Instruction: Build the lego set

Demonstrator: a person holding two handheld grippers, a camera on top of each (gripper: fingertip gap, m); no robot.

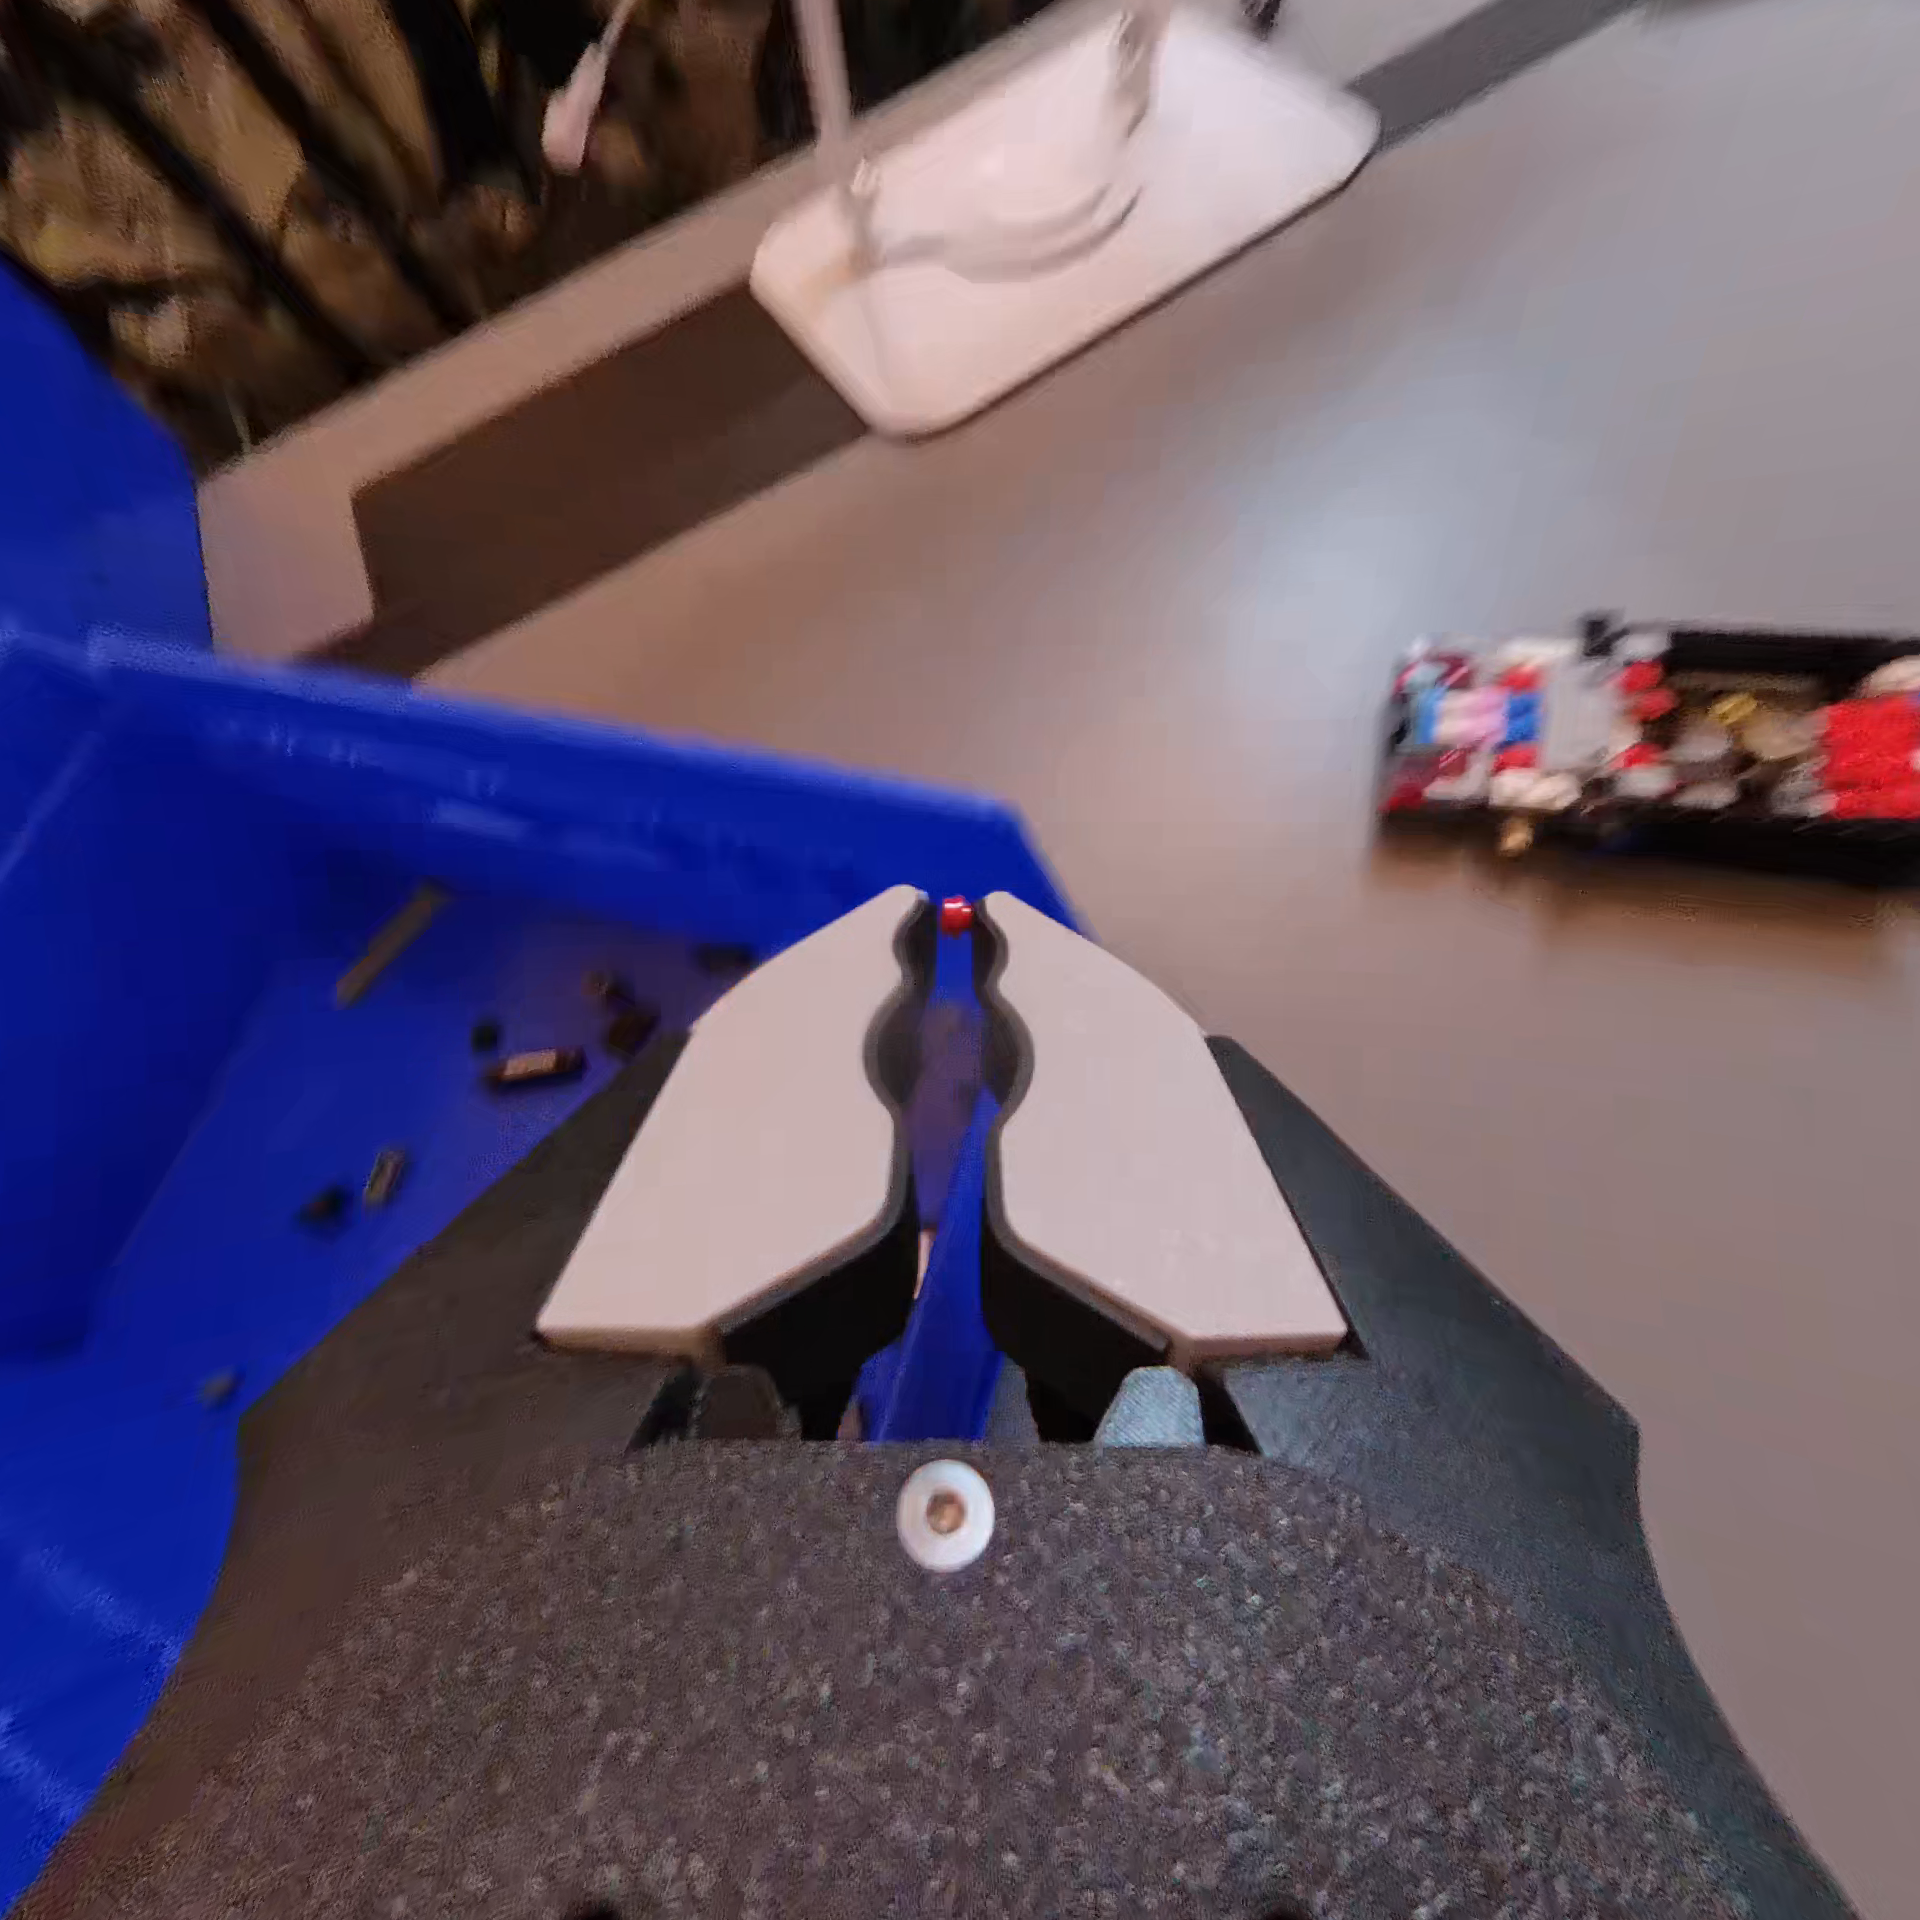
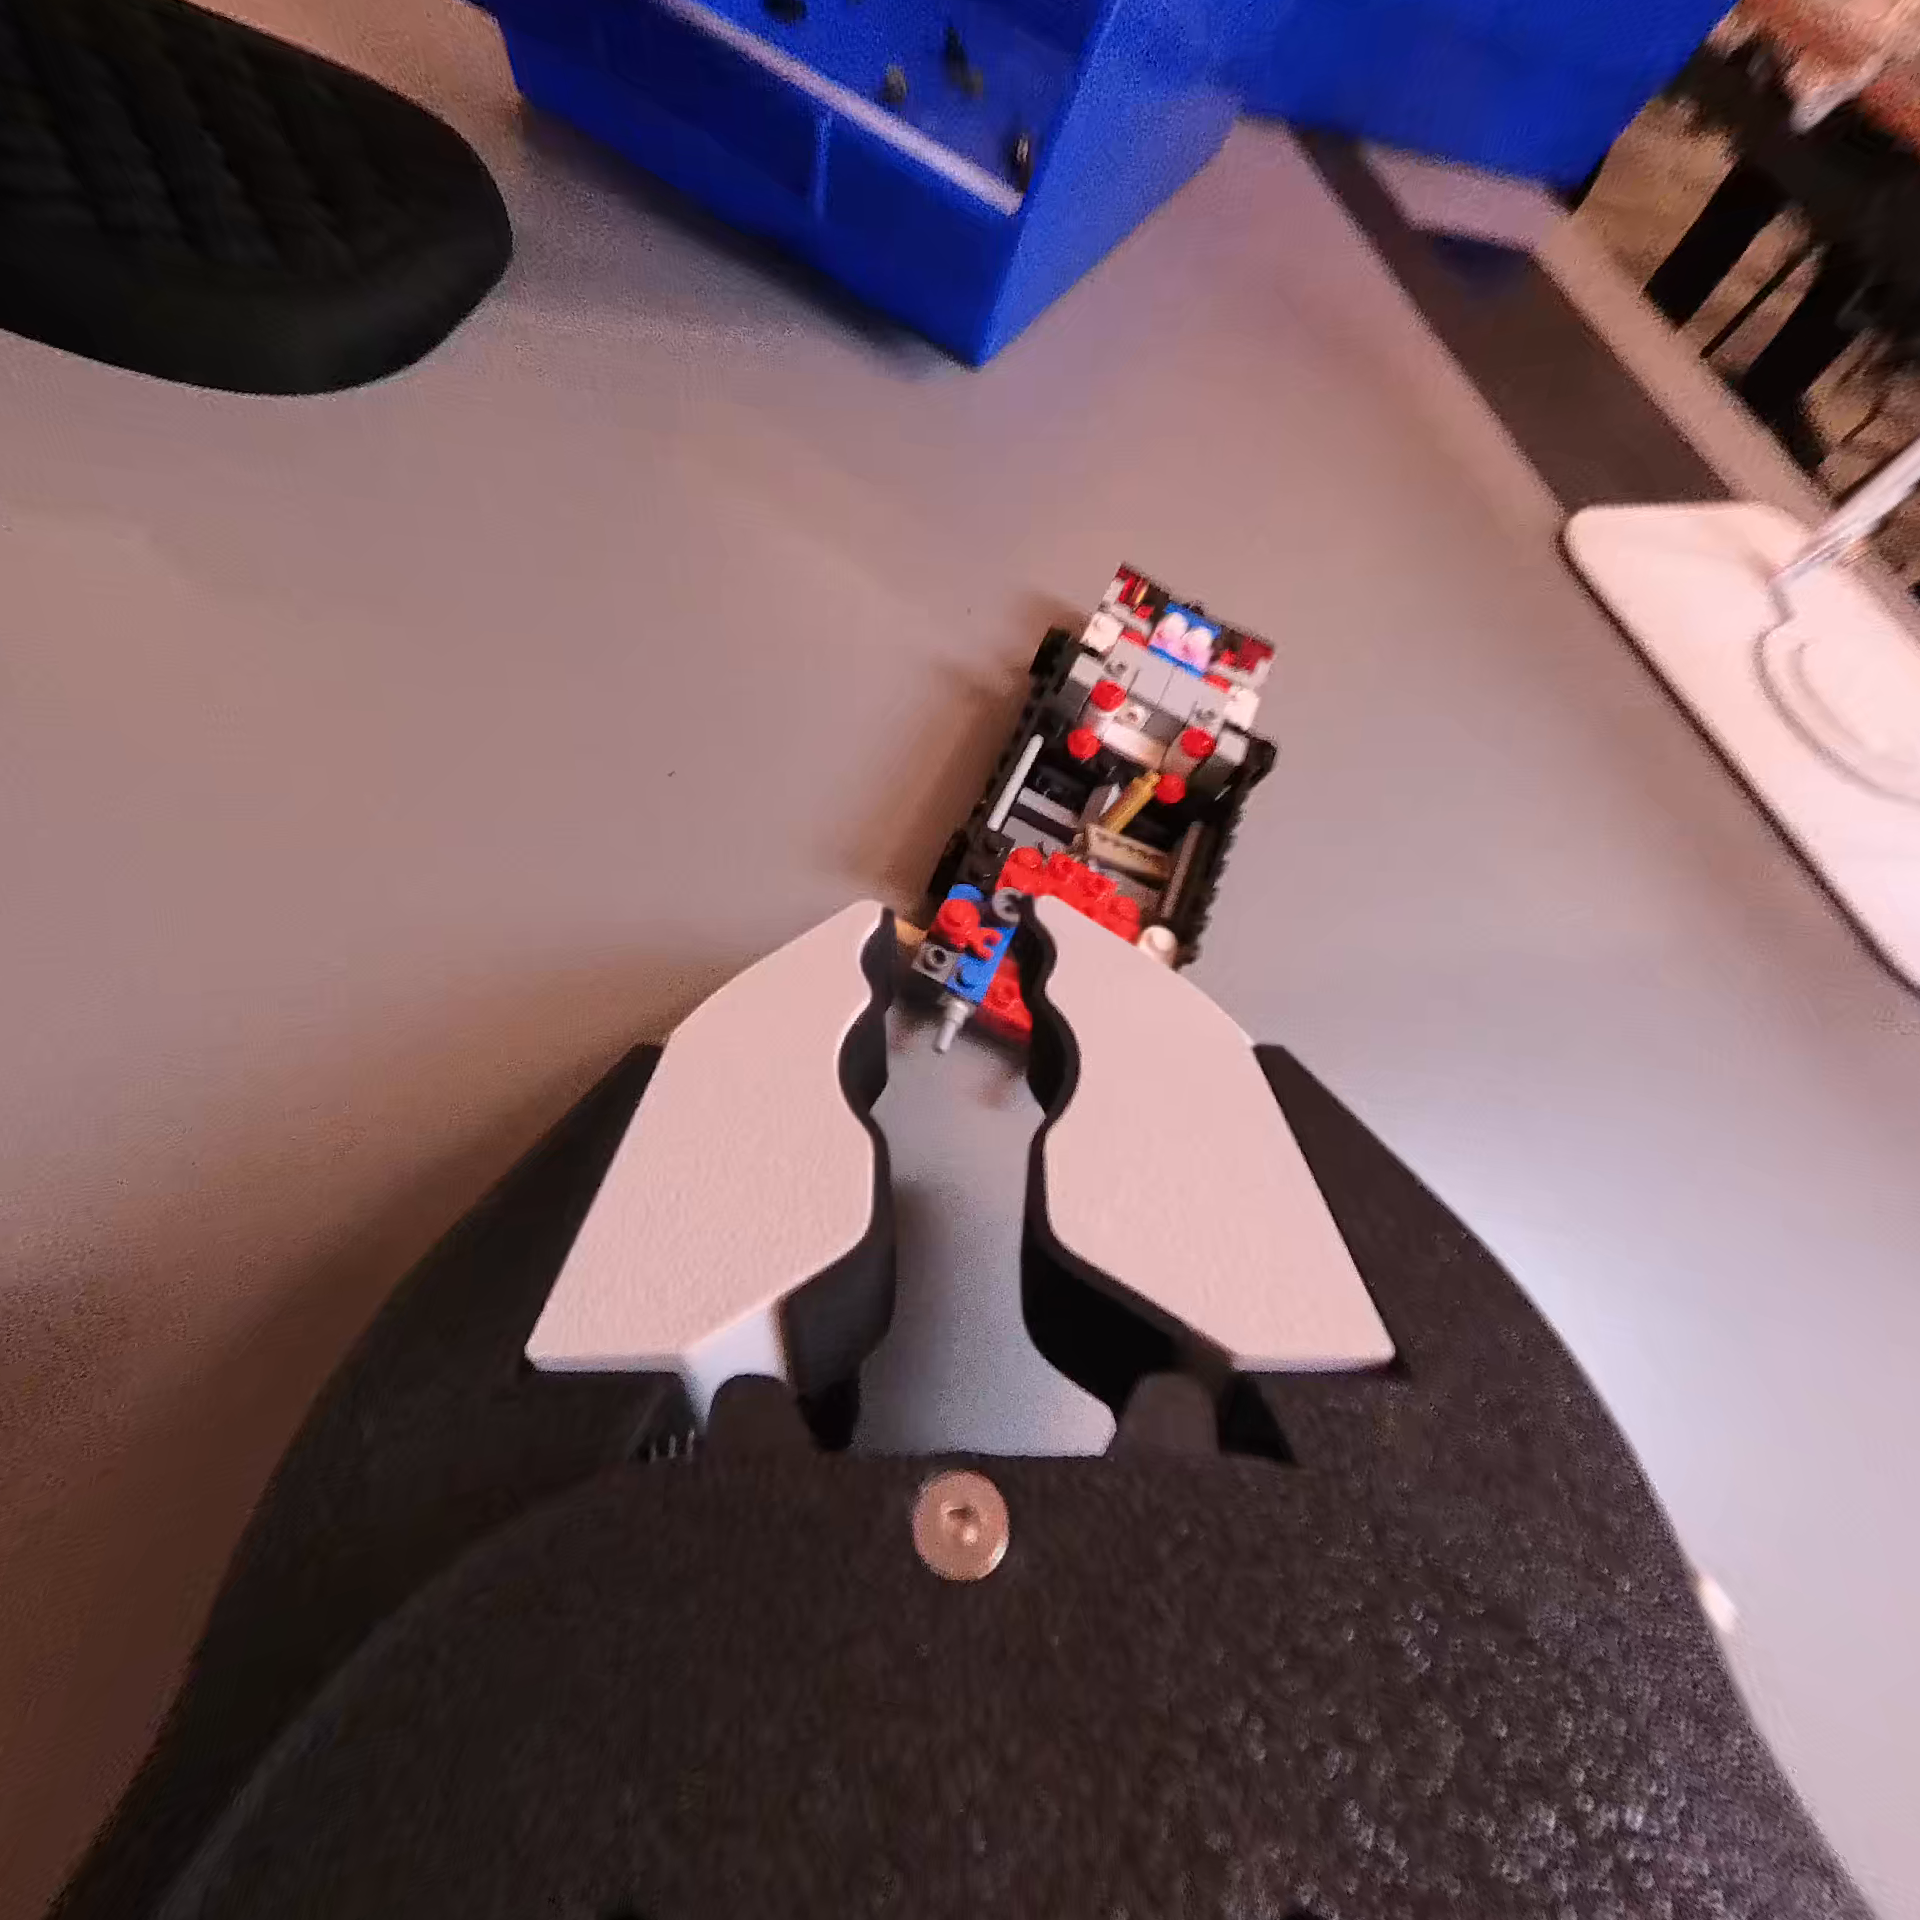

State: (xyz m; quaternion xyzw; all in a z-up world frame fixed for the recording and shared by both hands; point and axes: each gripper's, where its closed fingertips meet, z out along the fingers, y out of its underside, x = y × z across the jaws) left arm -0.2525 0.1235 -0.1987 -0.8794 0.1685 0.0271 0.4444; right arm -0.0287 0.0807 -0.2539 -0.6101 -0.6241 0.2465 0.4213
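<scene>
My left gripper (image 1: 954, 906) is shut on a tiny red round Lego piece (image 1: 956, 916), pinched at the very fingertips, above the right corner of a blue parts bin (image 1: 540, 790). The partly built Lego model (image 1: 1662, 743), black, red, grey and blue, lies on the table far to the right. In the right wrist view the same model (image 2: 1122, 769) lies just ahead. Its near blue-and-red end (image 2: 971, 951) sits between the fingers of my right gripper (image 2: 956, 914), which is open, with a gap at the left pad.
The blue bin holds several small dark pieces (image 1: 535, 1068) and also shows at the top of the right wrist view (image 2: 935, 156). A white lamp base (image 1: 1060, 218) stands near the table's far edge (image 2: 1745, 644). A black textured pad (image 2: 218, 197) lies at the upper left. The grippers' ends are close to 25 centimetres from one another.
</scene>
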